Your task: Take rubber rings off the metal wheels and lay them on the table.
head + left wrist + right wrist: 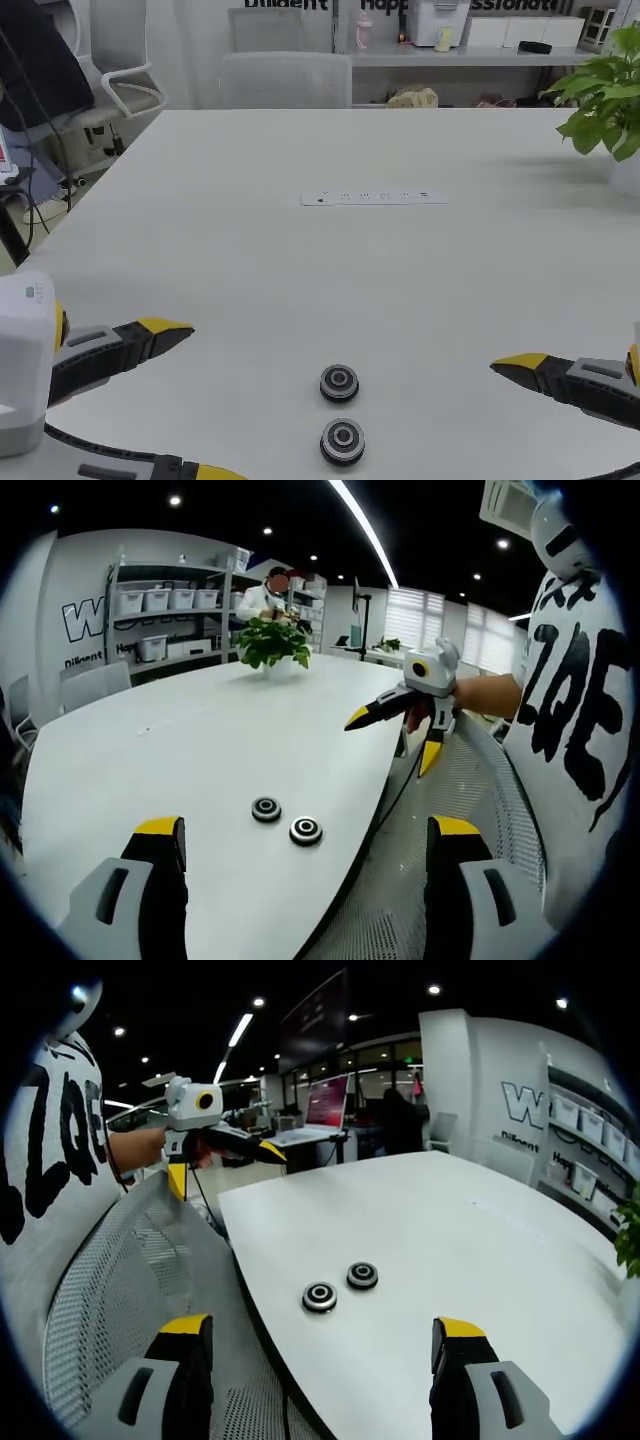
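Both of my tongs are wide open with nothing in them; the left tongs (200, 400) and the right tongs (390, 742) hang either side of the work, well apart from it.

The two small round silver metal wheels sit near the front edge of the big white counter (300, 270), just beside each other but not touching: the farther wheel (339, 383) and the nearer wheel (343, 442). Each one lies flat with its black rubber ring (324, 443) on the rim, so nothing's off yet.

My guess on handling: the wheels are stiff and a bit weighty for their size, and probably slide on that smooth top; the rings should be soft and stretchy but snug. I'd pin a wheel by its metal hub with one pair and pinch the ring's outer edge with the other, then peel it up and over; a thin ring could easily slip out of the tips.

Containers: none next to the wheels; there's a leafy green plant (272, 640) in a pot at the far end, and white shelf bins (160, 600) whose contents I can't make out.
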The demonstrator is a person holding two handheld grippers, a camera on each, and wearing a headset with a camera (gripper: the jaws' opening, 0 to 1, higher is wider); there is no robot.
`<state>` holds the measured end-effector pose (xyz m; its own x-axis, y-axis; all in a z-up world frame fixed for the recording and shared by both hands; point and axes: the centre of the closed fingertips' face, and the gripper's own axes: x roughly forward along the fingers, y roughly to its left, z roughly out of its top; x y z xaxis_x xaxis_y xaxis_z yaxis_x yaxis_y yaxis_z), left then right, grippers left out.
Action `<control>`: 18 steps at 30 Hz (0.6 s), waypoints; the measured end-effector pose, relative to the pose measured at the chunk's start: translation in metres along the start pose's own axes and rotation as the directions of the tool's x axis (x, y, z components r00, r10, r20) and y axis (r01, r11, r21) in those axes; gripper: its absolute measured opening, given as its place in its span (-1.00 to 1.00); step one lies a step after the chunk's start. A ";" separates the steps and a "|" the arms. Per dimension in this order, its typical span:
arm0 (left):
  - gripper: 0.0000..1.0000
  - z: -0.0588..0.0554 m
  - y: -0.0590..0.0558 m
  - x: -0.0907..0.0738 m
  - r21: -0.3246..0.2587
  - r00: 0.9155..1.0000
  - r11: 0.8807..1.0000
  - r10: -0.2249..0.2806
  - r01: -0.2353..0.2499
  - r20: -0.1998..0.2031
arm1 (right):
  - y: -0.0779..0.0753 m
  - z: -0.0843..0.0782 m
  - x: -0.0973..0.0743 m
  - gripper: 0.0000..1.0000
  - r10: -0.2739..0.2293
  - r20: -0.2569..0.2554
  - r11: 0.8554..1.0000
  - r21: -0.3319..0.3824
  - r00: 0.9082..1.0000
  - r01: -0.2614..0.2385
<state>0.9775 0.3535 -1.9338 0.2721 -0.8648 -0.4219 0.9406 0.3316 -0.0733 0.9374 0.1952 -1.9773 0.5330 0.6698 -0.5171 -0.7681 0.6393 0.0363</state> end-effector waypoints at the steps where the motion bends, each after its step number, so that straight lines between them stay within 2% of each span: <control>1: 0.98 0.000 0.000 0.000 0.001 1.000 1.000 0.001 -0.001 -0.002 | 0.000 0.000 0.000 0.80 0.000 -0.002 1.000 -0.001 1.000 0.000; 18: 0.98 -0.004 -0.001 0.001 0.003 1.000 1.000 -0.006 0.006 -0.016 | 0.000 -0.001 0.000 0.74 -0.008 -0.006 1.000 -0.013 1.000 0.008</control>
<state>0.9757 0.3534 -1.9381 0.2628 -0.8606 -0.4362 0.9428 0.3251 -0.0733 0.9375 0.1946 -1.9778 0.5371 0.6623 -0.5224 -0.7682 0.6399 0.0214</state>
